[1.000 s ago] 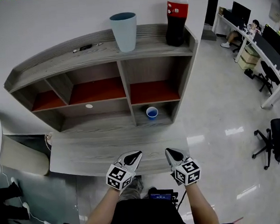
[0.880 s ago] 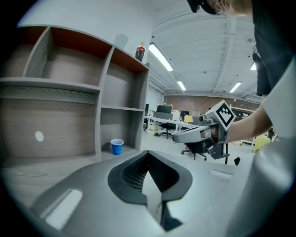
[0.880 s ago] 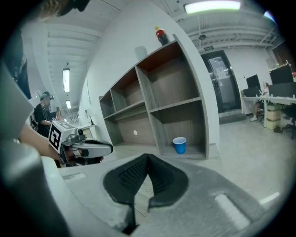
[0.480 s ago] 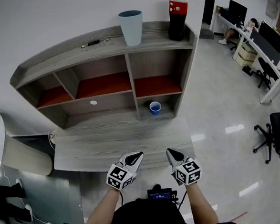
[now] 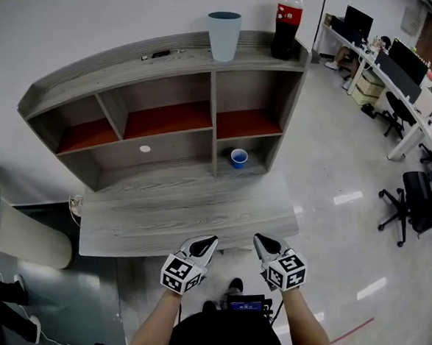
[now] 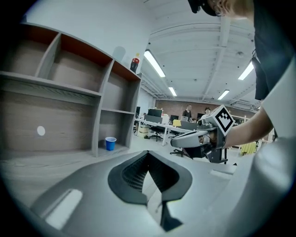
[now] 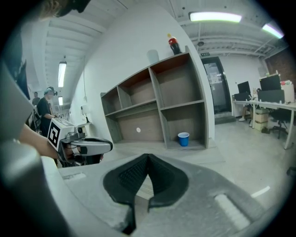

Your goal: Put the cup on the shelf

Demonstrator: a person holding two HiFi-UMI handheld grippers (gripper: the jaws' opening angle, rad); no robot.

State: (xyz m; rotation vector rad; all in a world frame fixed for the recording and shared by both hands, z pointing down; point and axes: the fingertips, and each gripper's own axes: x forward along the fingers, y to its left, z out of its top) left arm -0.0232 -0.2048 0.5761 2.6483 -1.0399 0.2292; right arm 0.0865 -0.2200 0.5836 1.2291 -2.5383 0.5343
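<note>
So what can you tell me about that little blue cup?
The little blue cup is small and round, looks like plastic, and is a bit wider at the top than at the bottom. It stands upright with its open mouth facing up, and I can see nothing inside it. It sits alone in the bottom right box of the grey wooden shelf, resting on that box's floor. Nothing else touches it.

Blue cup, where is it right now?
Head view: the blue cup stands in the shelf's lower-right compartment, below the cola bottle on top.
</note>
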